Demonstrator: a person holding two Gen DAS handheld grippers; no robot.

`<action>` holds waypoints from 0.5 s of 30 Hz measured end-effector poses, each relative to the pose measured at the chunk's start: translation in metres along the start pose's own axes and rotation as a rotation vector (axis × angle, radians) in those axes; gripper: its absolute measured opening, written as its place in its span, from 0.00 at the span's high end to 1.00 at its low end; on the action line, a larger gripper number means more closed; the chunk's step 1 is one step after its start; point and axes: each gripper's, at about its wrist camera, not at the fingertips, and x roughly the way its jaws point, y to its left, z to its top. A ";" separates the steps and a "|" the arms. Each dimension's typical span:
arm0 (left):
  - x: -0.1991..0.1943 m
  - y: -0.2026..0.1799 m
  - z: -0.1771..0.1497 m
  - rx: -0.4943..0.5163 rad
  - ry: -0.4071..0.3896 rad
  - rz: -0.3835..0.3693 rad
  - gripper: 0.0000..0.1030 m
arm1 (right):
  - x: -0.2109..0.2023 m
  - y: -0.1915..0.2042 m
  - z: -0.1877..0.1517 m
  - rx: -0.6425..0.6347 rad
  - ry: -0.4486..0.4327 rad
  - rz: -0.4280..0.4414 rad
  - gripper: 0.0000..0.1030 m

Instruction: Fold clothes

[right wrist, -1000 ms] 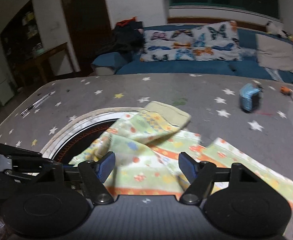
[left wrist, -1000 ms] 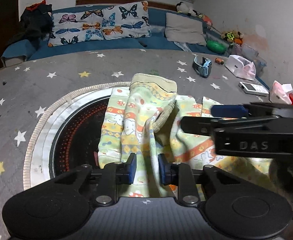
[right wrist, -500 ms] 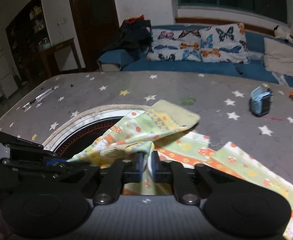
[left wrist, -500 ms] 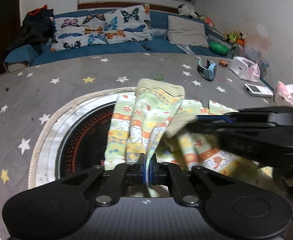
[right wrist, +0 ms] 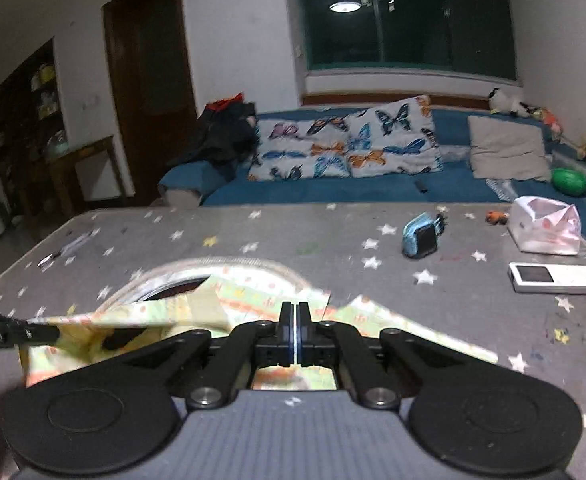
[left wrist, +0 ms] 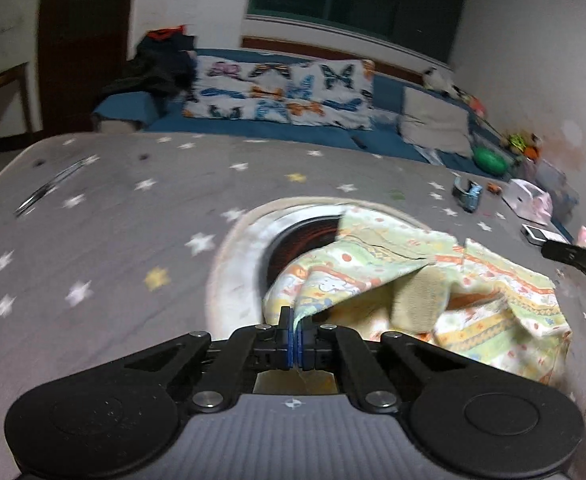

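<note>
A grey star-print table cover [left wrist: 105, 216] spans both views, its circular opening [left wrist: 293, 236] partly hidden by a pastel printed garment [left wrist: 489, 292]. The blurred garment lies crumpled across the opening, stretching toward the right in the left wrist view. The left gripper [left wrist: 295, 334] is clamped on a raised fold. The right gripper [right wrist: 294, 332] is closed on the fabric's near edge.

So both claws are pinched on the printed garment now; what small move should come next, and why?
Probably draw the two claws apart and a little higher to stretch the edge taut. The left claw and the right claw each pinch the printed children's garment, which sags bunched between them, partly over the round mat on the star-patterned table. It needs flattening before any fold.
</note>
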 end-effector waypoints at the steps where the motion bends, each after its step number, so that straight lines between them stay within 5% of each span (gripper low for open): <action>1: -0.006 0.005 -0.006 -0.017 -0.001 0.005 0.99 | -0.003 0.000 -0.002 -0.004 0.007 0.002 0.95; 6: -0.031 0.022 -0.037 -0.110 0.006 0.013 0.99 | 0.009 0.023 -0.013 -0.065 0.074 0.065 0.86; 9: -0.044 0.029 -0.051 -0.151 0.004 0.008 0.99 | 0.022 0.051 -0.021 -0.112 0.097 0.122 0.56; 15: -0.063 0.042 -0.070 -0.205 0.003 0.028 0.99 | 0.043 0.099 -0.031 -0.225 0.121 0.201 0.37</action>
